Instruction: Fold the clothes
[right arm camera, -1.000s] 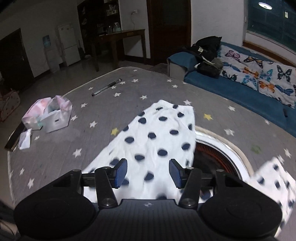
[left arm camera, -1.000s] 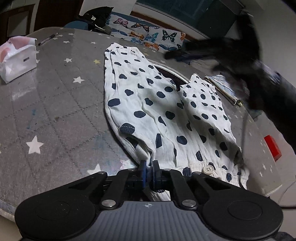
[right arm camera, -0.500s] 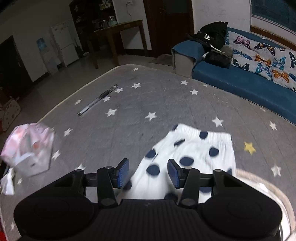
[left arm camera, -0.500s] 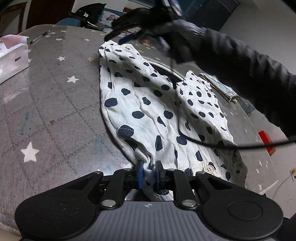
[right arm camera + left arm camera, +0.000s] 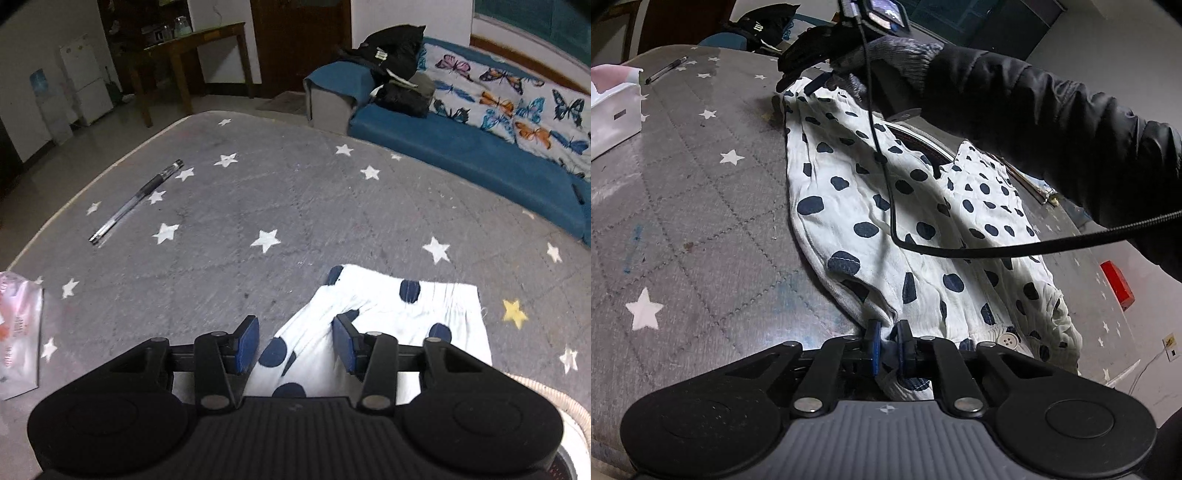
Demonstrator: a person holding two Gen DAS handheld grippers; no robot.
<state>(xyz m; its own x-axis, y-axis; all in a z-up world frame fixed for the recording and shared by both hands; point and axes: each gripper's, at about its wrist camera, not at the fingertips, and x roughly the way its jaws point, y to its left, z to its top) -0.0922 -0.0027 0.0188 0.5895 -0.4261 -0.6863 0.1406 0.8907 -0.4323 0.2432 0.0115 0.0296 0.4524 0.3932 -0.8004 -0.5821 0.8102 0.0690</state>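
A dim room; a grey quilted cover [image 5: 701, 206] printed with white stars lies over the work surface. Nearest, the left gripper [image 5: 887, 341] is clenched on the waist corner of the spotted trousers [image 5: 886, 206], which spread away from it across the cover. They look light, soft and floppy, likely to sag and crease, so hems and waistband seem the best holds. They are white with navy dots, a button near the waist. At the far leg hem, the right gripper [image 5: 295, 341] hovers, jaws closing around the cloth, not yet pinching. Beyond it lies a pen [image 5: 136, 201].
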